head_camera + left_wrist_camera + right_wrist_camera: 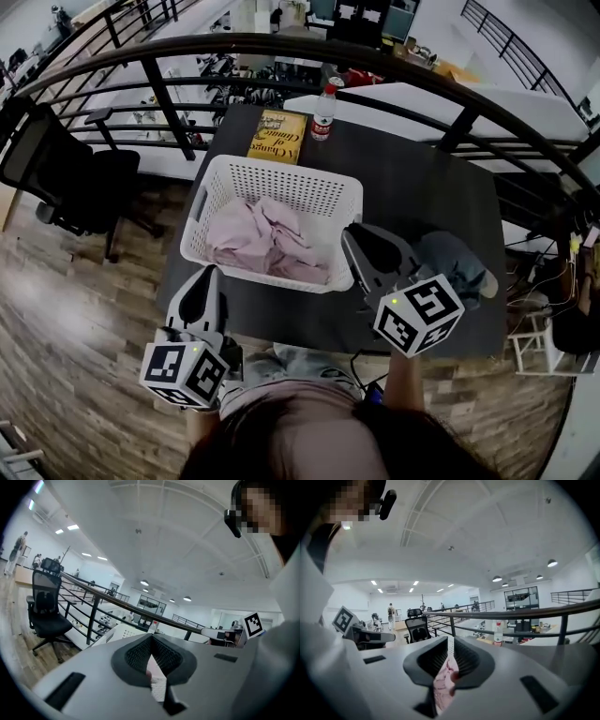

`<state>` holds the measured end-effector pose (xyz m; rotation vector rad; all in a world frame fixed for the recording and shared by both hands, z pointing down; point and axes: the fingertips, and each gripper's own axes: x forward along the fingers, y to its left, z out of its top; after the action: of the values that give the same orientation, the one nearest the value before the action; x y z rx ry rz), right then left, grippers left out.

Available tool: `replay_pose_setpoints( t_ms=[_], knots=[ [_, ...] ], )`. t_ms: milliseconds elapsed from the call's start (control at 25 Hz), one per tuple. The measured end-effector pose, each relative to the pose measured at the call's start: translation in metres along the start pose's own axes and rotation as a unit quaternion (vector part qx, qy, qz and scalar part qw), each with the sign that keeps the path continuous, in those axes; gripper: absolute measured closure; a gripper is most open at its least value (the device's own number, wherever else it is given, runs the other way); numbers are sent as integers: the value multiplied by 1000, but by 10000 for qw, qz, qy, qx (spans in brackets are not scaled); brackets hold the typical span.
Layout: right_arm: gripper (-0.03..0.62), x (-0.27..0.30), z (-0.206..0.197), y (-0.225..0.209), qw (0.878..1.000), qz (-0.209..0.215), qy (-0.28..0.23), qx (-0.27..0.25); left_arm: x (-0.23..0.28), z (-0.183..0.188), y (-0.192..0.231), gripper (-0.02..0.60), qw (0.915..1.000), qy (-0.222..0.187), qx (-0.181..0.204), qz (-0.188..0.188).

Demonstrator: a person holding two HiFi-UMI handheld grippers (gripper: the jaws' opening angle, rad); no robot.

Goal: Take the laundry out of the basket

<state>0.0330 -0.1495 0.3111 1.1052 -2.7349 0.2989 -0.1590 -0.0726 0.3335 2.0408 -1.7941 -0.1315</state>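
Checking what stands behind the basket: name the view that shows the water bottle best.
The head view: the water bottle stands upright beside the book at the table's far edge. The right gripper view shows it small and distant; the left gripper view gives only a tiny glimpse.

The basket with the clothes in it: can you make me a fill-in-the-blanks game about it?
1. The laundry in the white basket is ___ in colour.
2. The basket stands on a dark ___.
3. Behind the basket, a book lies next to a water bottle with a ___ cap.
Missing words: pink; table; red.
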Motion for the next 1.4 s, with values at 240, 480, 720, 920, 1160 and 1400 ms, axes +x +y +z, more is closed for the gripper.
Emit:
replay_pose_setpoints(
  t_ms=[240,480,720,920,1160,1400],
  knots=[
    [502,22,-7,6,9984,483,247,-178,4,-2,3,583,9997,-52,-81,240],
    [489,44,-7,11,9977,519,369,-245,14,0,23,583,9996,-3,-137,265],
    [465,68,-7,15,9975,319,538,-328,33,16,51,583,9999,82,-54,58],
    [451,88,-14,20,9963,121,776,-357,46,30,77,583,9998,136,-20,-140],
    [408,116,-23,27,9924,92,1123,-496,61,42,107,583,9991,195,-133,-349],
    [368,143,-38,34,9866,244,1500,-602,79,44,133,583,9983,322,-163,-459]
  ],
)
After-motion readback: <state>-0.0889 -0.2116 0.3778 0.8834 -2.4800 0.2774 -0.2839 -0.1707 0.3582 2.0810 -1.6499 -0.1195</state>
